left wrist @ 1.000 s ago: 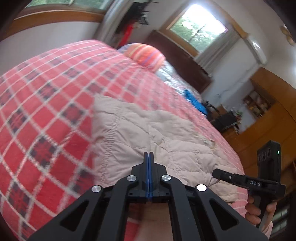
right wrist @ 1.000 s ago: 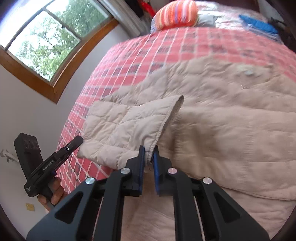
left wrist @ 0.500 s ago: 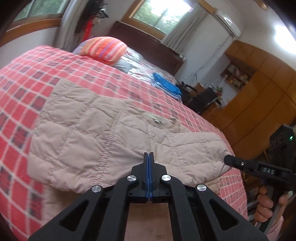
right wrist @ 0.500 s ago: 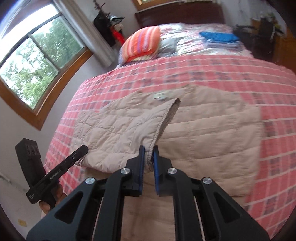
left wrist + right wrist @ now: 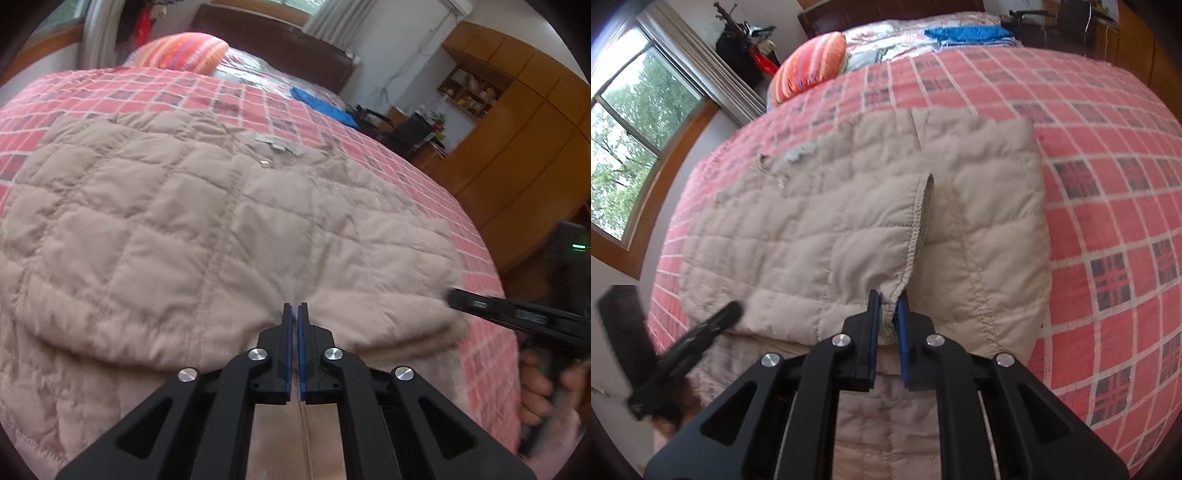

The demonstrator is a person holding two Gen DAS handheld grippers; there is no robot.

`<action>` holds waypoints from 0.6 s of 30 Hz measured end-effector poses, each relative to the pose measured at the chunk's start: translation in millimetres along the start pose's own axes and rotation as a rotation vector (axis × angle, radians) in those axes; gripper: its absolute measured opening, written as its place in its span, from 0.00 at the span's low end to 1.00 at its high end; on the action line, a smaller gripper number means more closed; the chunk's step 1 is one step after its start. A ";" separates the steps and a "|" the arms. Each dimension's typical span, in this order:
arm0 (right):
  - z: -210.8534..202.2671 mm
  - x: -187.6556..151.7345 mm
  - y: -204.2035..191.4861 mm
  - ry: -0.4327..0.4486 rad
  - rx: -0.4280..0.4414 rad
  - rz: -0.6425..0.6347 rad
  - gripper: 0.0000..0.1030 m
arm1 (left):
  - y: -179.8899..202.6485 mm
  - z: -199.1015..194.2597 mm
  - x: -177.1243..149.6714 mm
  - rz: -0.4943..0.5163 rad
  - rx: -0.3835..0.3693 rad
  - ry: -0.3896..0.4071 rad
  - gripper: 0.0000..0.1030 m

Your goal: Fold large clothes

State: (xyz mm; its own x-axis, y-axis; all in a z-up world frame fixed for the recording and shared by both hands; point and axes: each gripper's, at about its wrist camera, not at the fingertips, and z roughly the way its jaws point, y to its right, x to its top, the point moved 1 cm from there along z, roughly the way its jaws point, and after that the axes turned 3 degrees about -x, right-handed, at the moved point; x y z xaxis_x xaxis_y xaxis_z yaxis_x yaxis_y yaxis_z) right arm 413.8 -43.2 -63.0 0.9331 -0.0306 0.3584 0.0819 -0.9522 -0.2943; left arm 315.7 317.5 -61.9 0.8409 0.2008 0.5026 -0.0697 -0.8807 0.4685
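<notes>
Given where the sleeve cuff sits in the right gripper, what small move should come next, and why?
Probably lower the right gripper and release: it pinches the sleeve cuff, already carried across the beige quilted jacket, so the sleeve looks ready to lie flat.

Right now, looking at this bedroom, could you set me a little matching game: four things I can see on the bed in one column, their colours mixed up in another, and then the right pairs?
Things:
1. quilted jacket
2. bedspread
3. pillow
4. folded cloth near the headboard

Colours:
A. bright blue
B. orange with stripes
C. beige
D. red and white check

Pairs: 1-C, 2-D, 3-B, 4-A.

The right gripper pinches the jacket's stitched cuff; the left gripper is shut with nothing visible between its fingers.
</notes>
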 end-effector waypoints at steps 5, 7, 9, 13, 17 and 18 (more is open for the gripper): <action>-8.4 -2.1 8.7 0.022 0.038 0.034 0.30 | -18.3 -71.8 2.7 0.037 -0.009 0.082 0.21; -11.8 1.4 13.8 0.029 0.060 0.059 0.43 | -35.1 -93.3 10.0 0.045 0.114 0.125 0.33; -12.2 6.5 16.4 0.026 0.091 0.083 0.43 | -65.4 -109.4 18.7 0.037 0.277 0.170 0.37; 0.6 16.5 14.9 -0.014 0.117 0.114 0.44 | -122.1 -107.5 32.3 -0.070 0.372 0.134 0.46; 24.4 20.2 7.4 -0.059 0.079 0.113 0.34 | -153.0 -83.5 36.6 -0.188 0.235 0.056 0.46; 27.6 19.7 5.5 -0.063 0.076 0.112 0.29 | -153.8 -79.2 36.9 -0.189 0.241 0.058 0.45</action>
State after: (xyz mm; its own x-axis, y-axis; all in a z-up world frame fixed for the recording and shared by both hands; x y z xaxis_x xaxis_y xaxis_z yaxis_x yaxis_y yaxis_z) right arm 442.3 -40.6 -81.9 0.9577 -0.1141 0.2643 0.0001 -0.9179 -0.3968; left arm 314.9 494.3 -57.9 0.7942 0.3887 0.4671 0.2198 -0.9004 0.3755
